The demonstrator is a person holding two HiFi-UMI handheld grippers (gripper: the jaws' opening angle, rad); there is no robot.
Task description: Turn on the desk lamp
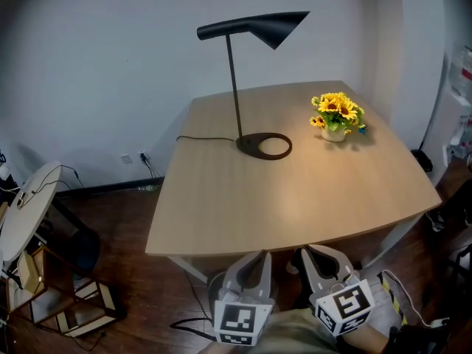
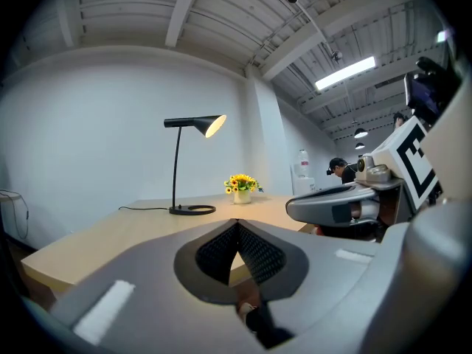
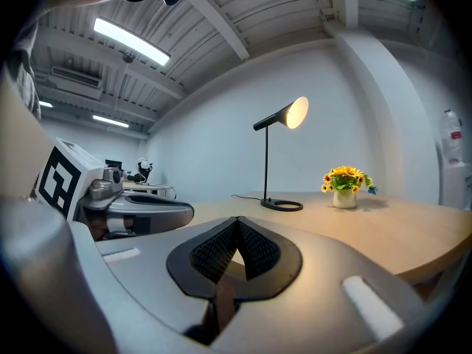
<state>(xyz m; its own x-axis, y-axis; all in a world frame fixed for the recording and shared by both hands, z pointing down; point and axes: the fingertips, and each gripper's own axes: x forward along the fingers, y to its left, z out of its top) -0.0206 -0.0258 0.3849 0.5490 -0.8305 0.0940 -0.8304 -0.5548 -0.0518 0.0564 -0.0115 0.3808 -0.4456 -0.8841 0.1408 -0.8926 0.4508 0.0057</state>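
A black desk lamp (image 1: 251, 28) with a thin stem and a ring base (image 1: 264, 145) stands at the back of the wooden table (image 1: 295, 198). Its cone shade glows lit in the left gripper view, lamp (image 2: 193, 125), and in the right gripper view, lamp (image 3: 284, 114). My left gripper (image 1: 254, 258) and right gripper (image 1: 318, 255) hang side by side below the table's near edge, well short of the lamp. Both are shut with nothing between the jaws, as seen at the left gripper (image 2: 237, 223) and the right gripper (image 3: 237, 220).
A small white pot of yellow flowers (image 1: 337, 116) stands to the right of the lamp base. The lamp's cord (image 1: 203, 139) runs off the table's left edge. A round white side table (image 1: 26, 205) and a wooden shelf (image 1: 70, 304) stand on the floor at left.
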